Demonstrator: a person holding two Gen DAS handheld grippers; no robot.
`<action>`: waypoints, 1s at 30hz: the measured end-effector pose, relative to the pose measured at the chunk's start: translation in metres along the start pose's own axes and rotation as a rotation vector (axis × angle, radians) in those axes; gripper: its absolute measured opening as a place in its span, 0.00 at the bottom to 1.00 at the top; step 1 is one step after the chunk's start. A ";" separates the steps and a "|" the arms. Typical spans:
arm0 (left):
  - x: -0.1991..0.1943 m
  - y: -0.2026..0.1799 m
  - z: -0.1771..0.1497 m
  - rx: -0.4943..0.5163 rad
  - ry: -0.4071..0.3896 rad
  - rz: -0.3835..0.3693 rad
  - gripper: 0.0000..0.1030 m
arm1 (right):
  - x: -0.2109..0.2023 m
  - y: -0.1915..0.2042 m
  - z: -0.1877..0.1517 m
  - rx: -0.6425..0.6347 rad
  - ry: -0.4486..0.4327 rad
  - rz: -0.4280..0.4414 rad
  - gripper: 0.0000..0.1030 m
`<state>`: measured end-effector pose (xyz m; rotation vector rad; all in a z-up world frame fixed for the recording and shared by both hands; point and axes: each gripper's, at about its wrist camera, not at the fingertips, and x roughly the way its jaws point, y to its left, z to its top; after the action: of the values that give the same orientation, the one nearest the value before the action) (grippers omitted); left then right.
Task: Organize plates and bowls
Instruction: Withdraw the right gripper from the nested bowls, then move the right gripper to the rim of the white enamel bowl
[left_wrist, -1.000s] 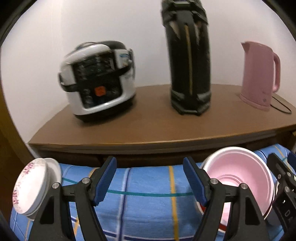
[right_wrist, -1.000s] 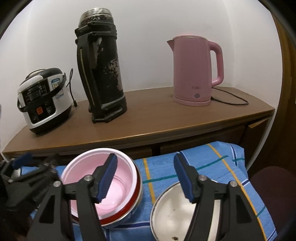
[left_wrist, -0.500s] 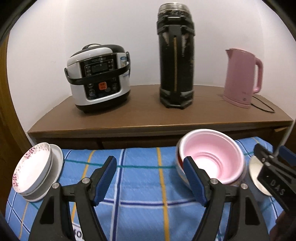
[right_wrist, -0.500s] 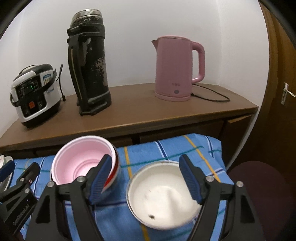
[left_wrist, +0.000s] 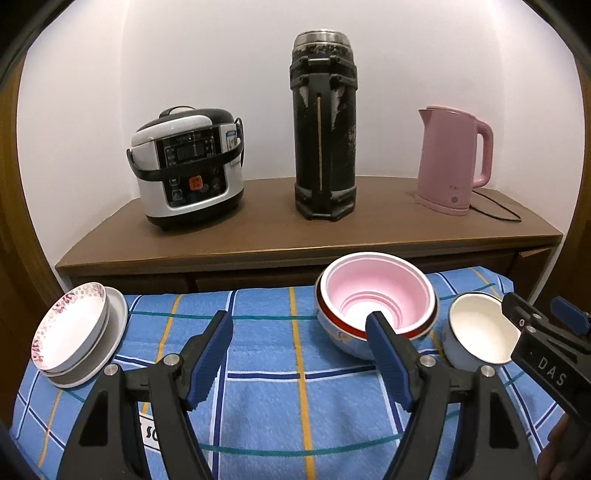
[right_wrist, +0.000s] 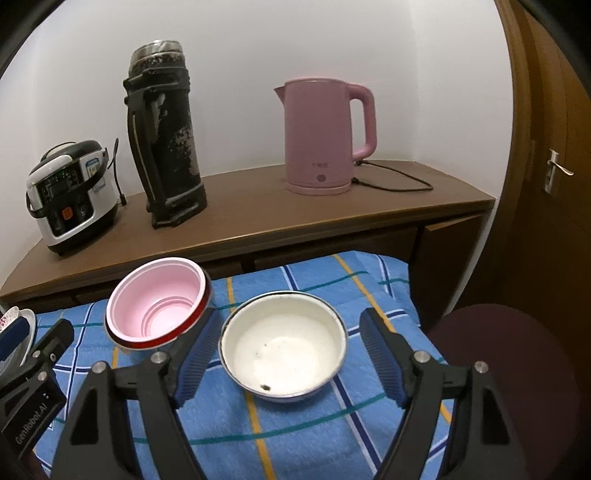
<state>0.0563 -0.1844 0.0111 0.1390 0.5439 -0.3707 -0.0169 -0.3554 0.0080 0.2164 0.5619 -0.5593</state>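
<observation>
Left gripper wide, empty; plates far left of its fingers. Pink bowl just past its right finger: a swing could clip it. Right gripper released, white bowl between fingers; off-centre squeeze could tip it.

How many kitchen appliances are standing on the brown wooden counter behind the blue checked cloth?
3: a white-and-black rice cooker at the left, a tall worn black thermos flask in the middle, and a pink electric kettle at the right. Nothing else shows there.
</observation>
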 end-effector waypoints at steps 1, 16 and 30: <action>-0.002 -0.001 0.000 0.002 -0.003 0.001 0.74 | -0.001 -0.001 0.000 0.001 -0.001 0.001 0.76; -0.030 -0.021 -0.001 0.041 -0.036 -0.026 0.74 | -0.041 -0.019 -0.009 -0.006 -0.037 -0.016 0.77; -0.056 -0.044 -0.005 0.087 -0.060 -0.071 0.74 | -0.078 -0.064 -0.021 0.043 -0.043 -0.067 0.78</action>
<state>-0.0073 -0.2063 0.0352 0.1926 0.4748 -0.4661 -0.1168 -0.3672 0.0313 0.2266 0.5169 -0.6402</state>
